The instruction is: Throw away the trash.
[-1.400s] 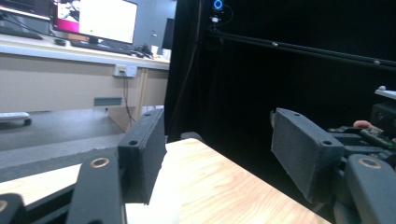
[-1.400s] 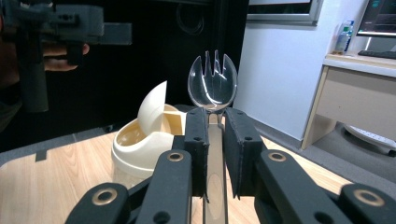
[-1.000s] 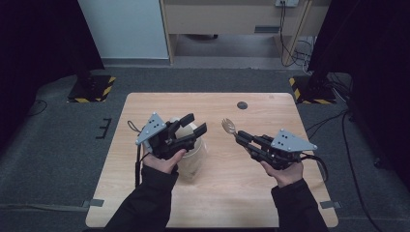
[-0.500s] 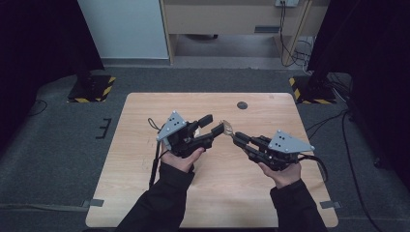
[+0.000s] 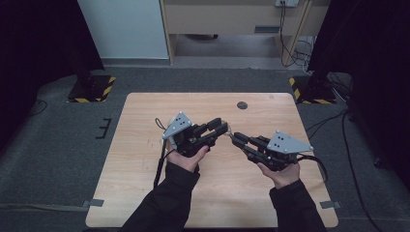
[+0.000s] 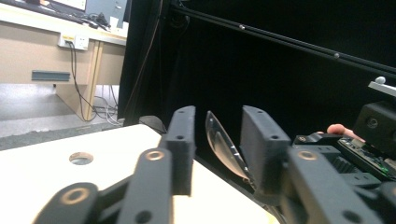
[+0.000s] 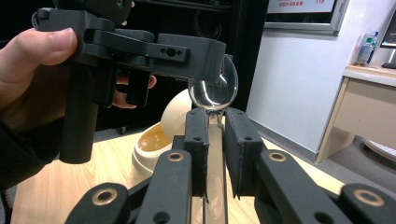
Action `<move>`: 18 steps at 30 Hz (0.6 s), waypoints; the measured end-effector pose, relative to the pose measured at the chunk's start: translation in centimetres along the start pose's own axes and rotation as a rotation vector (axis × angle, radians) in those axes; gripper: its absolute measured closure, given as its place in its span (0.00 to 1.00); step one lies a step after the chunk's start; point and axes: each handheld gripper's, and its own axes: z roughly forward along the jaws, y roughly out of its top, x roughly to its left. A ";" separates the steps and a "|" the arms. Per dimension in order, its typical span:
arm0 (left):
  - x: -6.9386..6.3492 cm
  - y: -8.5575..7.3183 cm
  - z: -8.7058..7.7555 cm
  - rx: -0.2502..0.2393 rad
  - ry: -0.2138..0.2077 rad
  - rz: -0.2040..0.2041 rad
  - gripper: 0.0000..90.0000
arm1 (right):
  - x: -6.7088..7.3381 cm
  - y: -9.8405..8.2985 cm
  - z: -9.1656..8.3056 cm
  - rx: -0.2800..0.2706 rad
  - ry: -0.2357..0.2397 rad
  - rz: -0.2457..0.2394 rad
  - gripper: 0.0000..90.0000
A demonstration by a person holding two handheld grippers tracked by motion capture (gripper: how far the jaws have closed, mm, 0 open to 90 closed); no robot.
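A clear plastic spoon [image 7: 214, 86] points up from my right gripper [image 7: 215, 116], which is shut on its handle. In the high view the right gripper [image 5: 237, 138] is right of centre over the table, aimed left. My left gripper [image 5: 221, 128] meets it from the left. The left gripper [image 6: 218, 116] is open, and the spoon's bowl [image 6: 224, 140] stands between its jaws, nearer the right one. Whether it touches that jaw is unclear.
A cream cup [image 7: 159, 133] lies on its side on the wooden table [image 5: 145, 111], beneath the left hand. A small dark round hole [image 5: 242, 105] sits near the table's far edge. Grey carpet, cables and a desk lie beyond.
The left gripper has swung right, away from the cream cup, to meet the right gripper. Its jaws now straddle the spoon's bowl. The right gripper has barely moved.
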 end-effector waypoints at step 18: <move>0.1 0.8 -1.3 -0.025 -0.009 0.028 0.93 | 0.3 -0.1 0.3 -0.014 0.017 0.027 0.79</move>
